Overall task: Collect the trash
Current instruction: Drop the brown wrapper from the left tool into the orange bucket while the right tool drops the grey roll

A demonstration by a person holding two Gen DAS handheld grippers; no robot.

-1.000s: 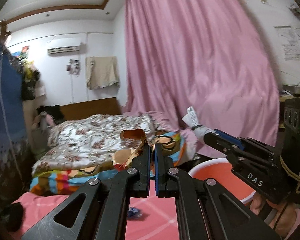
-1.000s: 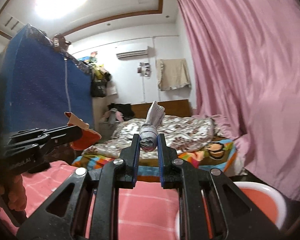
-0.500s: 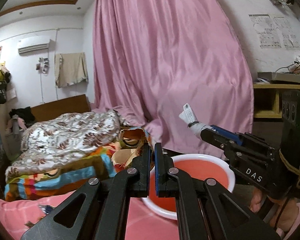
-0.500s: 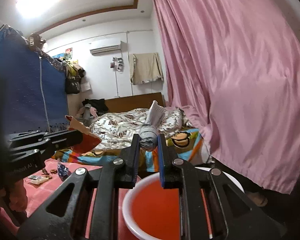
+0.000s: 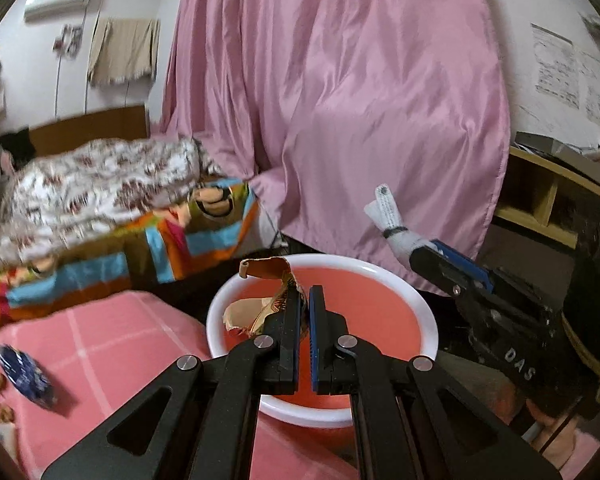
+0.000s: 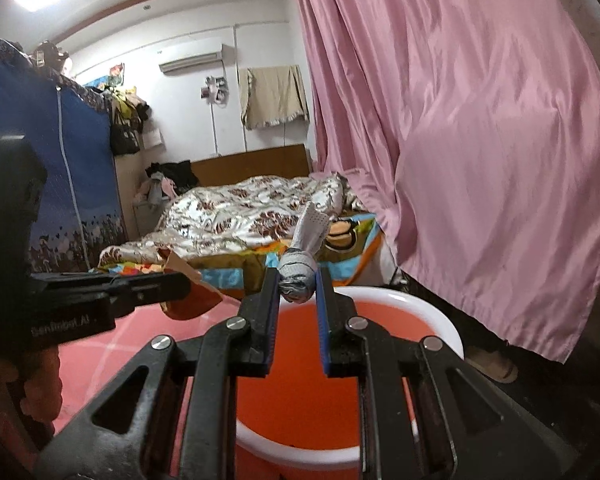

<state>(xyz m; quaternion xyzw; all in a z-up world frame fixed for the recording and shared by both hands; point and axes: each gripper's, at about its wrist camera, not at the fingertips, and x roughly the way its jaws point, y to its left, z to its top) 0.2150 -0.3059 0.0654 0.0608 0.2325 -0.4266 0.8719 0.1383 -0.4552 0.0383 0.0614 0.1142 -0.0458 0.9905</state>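
Note:
My left gripper [image 5: 305, 294] is shut on a torn brown and orange wrapper [image 5: 260, 304] and holds it over the orange basin [image 5: 428, 320] with a white rim. My right gripper [image 6: 298, 280] is shut on a grey-white wad of cloth or paper [image 6: 300, 270] above the same basin [image 6: 440, 312]. The right gripper [image 5: 428, 254] with its wad [image 5: 392, 224] shows at the right in the left wrist view. The left gripper [image 6: 176, 284] with the wrapper [image 6: 192, 292] shows at the left in the right wrist view.
The basin stands beside a pink checked surface [image 5: 112, 344]. A blue wrapper [image 5: 24, 376] and small scraps lie on it at the left. A bed with floral and striped covers [image 5: 100, 200] is behind. A pink curtain [image 5: 360, 100] hangs at the right, with a wooden shelf [image 5: 552, 196].
Both grippers have swung right and down, from facing the bed to above the orange basin. Each keeps hold of its piece of trash.

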